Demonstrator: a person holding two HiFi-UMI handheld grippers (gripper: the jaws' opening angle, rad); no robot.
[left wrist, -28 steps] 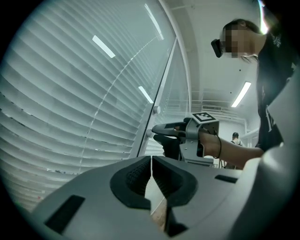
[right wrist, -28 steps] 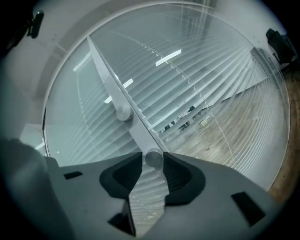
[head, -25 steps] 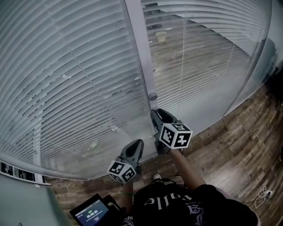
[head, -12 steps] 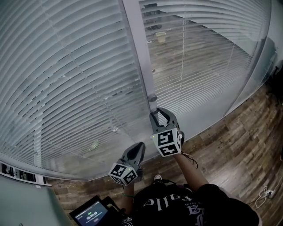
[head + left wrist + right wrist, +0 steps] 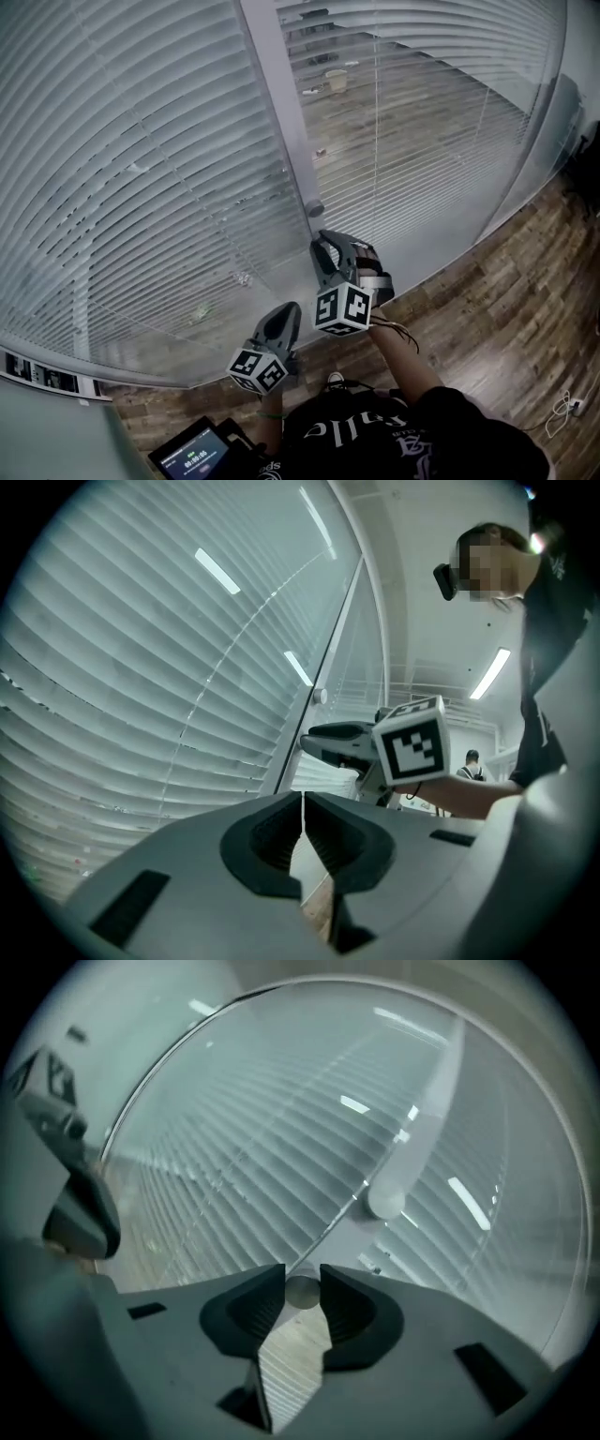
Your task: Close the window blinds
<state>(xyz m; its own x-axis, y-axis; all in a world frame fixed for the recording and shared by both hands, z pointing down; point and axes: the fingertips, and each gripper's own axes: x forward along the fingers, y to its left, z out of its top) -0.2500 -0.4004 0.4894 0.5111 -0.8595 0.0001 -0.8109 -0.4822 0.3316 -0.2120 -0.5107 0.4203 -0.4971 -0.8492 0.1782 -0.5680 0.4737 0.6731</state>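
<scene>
White slatted blinds (image 5: 141,169) hang behind glass on both sides of a grey upright post (image 5: 272,84). The right panel (image 5: 422,122) lets the wooden floor behind show through its slats. A round knob (image 5: 315,207) (image 5: 385,1202) sits on the post. My right gripper (image 5: 325,242) (image 5: 301,1279) points up just below that knob. It is shut on a second, smaller round grey knob (image 5: 302,1292), which the head view hides. My left gripper (image 5: 292,307) (image 5: 303,803) hangs lower and to the left, shut and holding nothing. The right gripper's marker cube (image 5: 412,747) shows ahead of it.
A tablet (image 5: 192,455) sits low at the left by my body. Wood plank floor (image 5: 506,300) runs along the glass, with a cable (image 5: 562,408) at the far right. A cup (image 5: 336,80) stands beyond the glass. A person (image 5: 472,761) stands far off.
My right gripper has rolled about its own axis at the post; its marker cube swung down and to the left. The left gripper has stayed put.
</scene>
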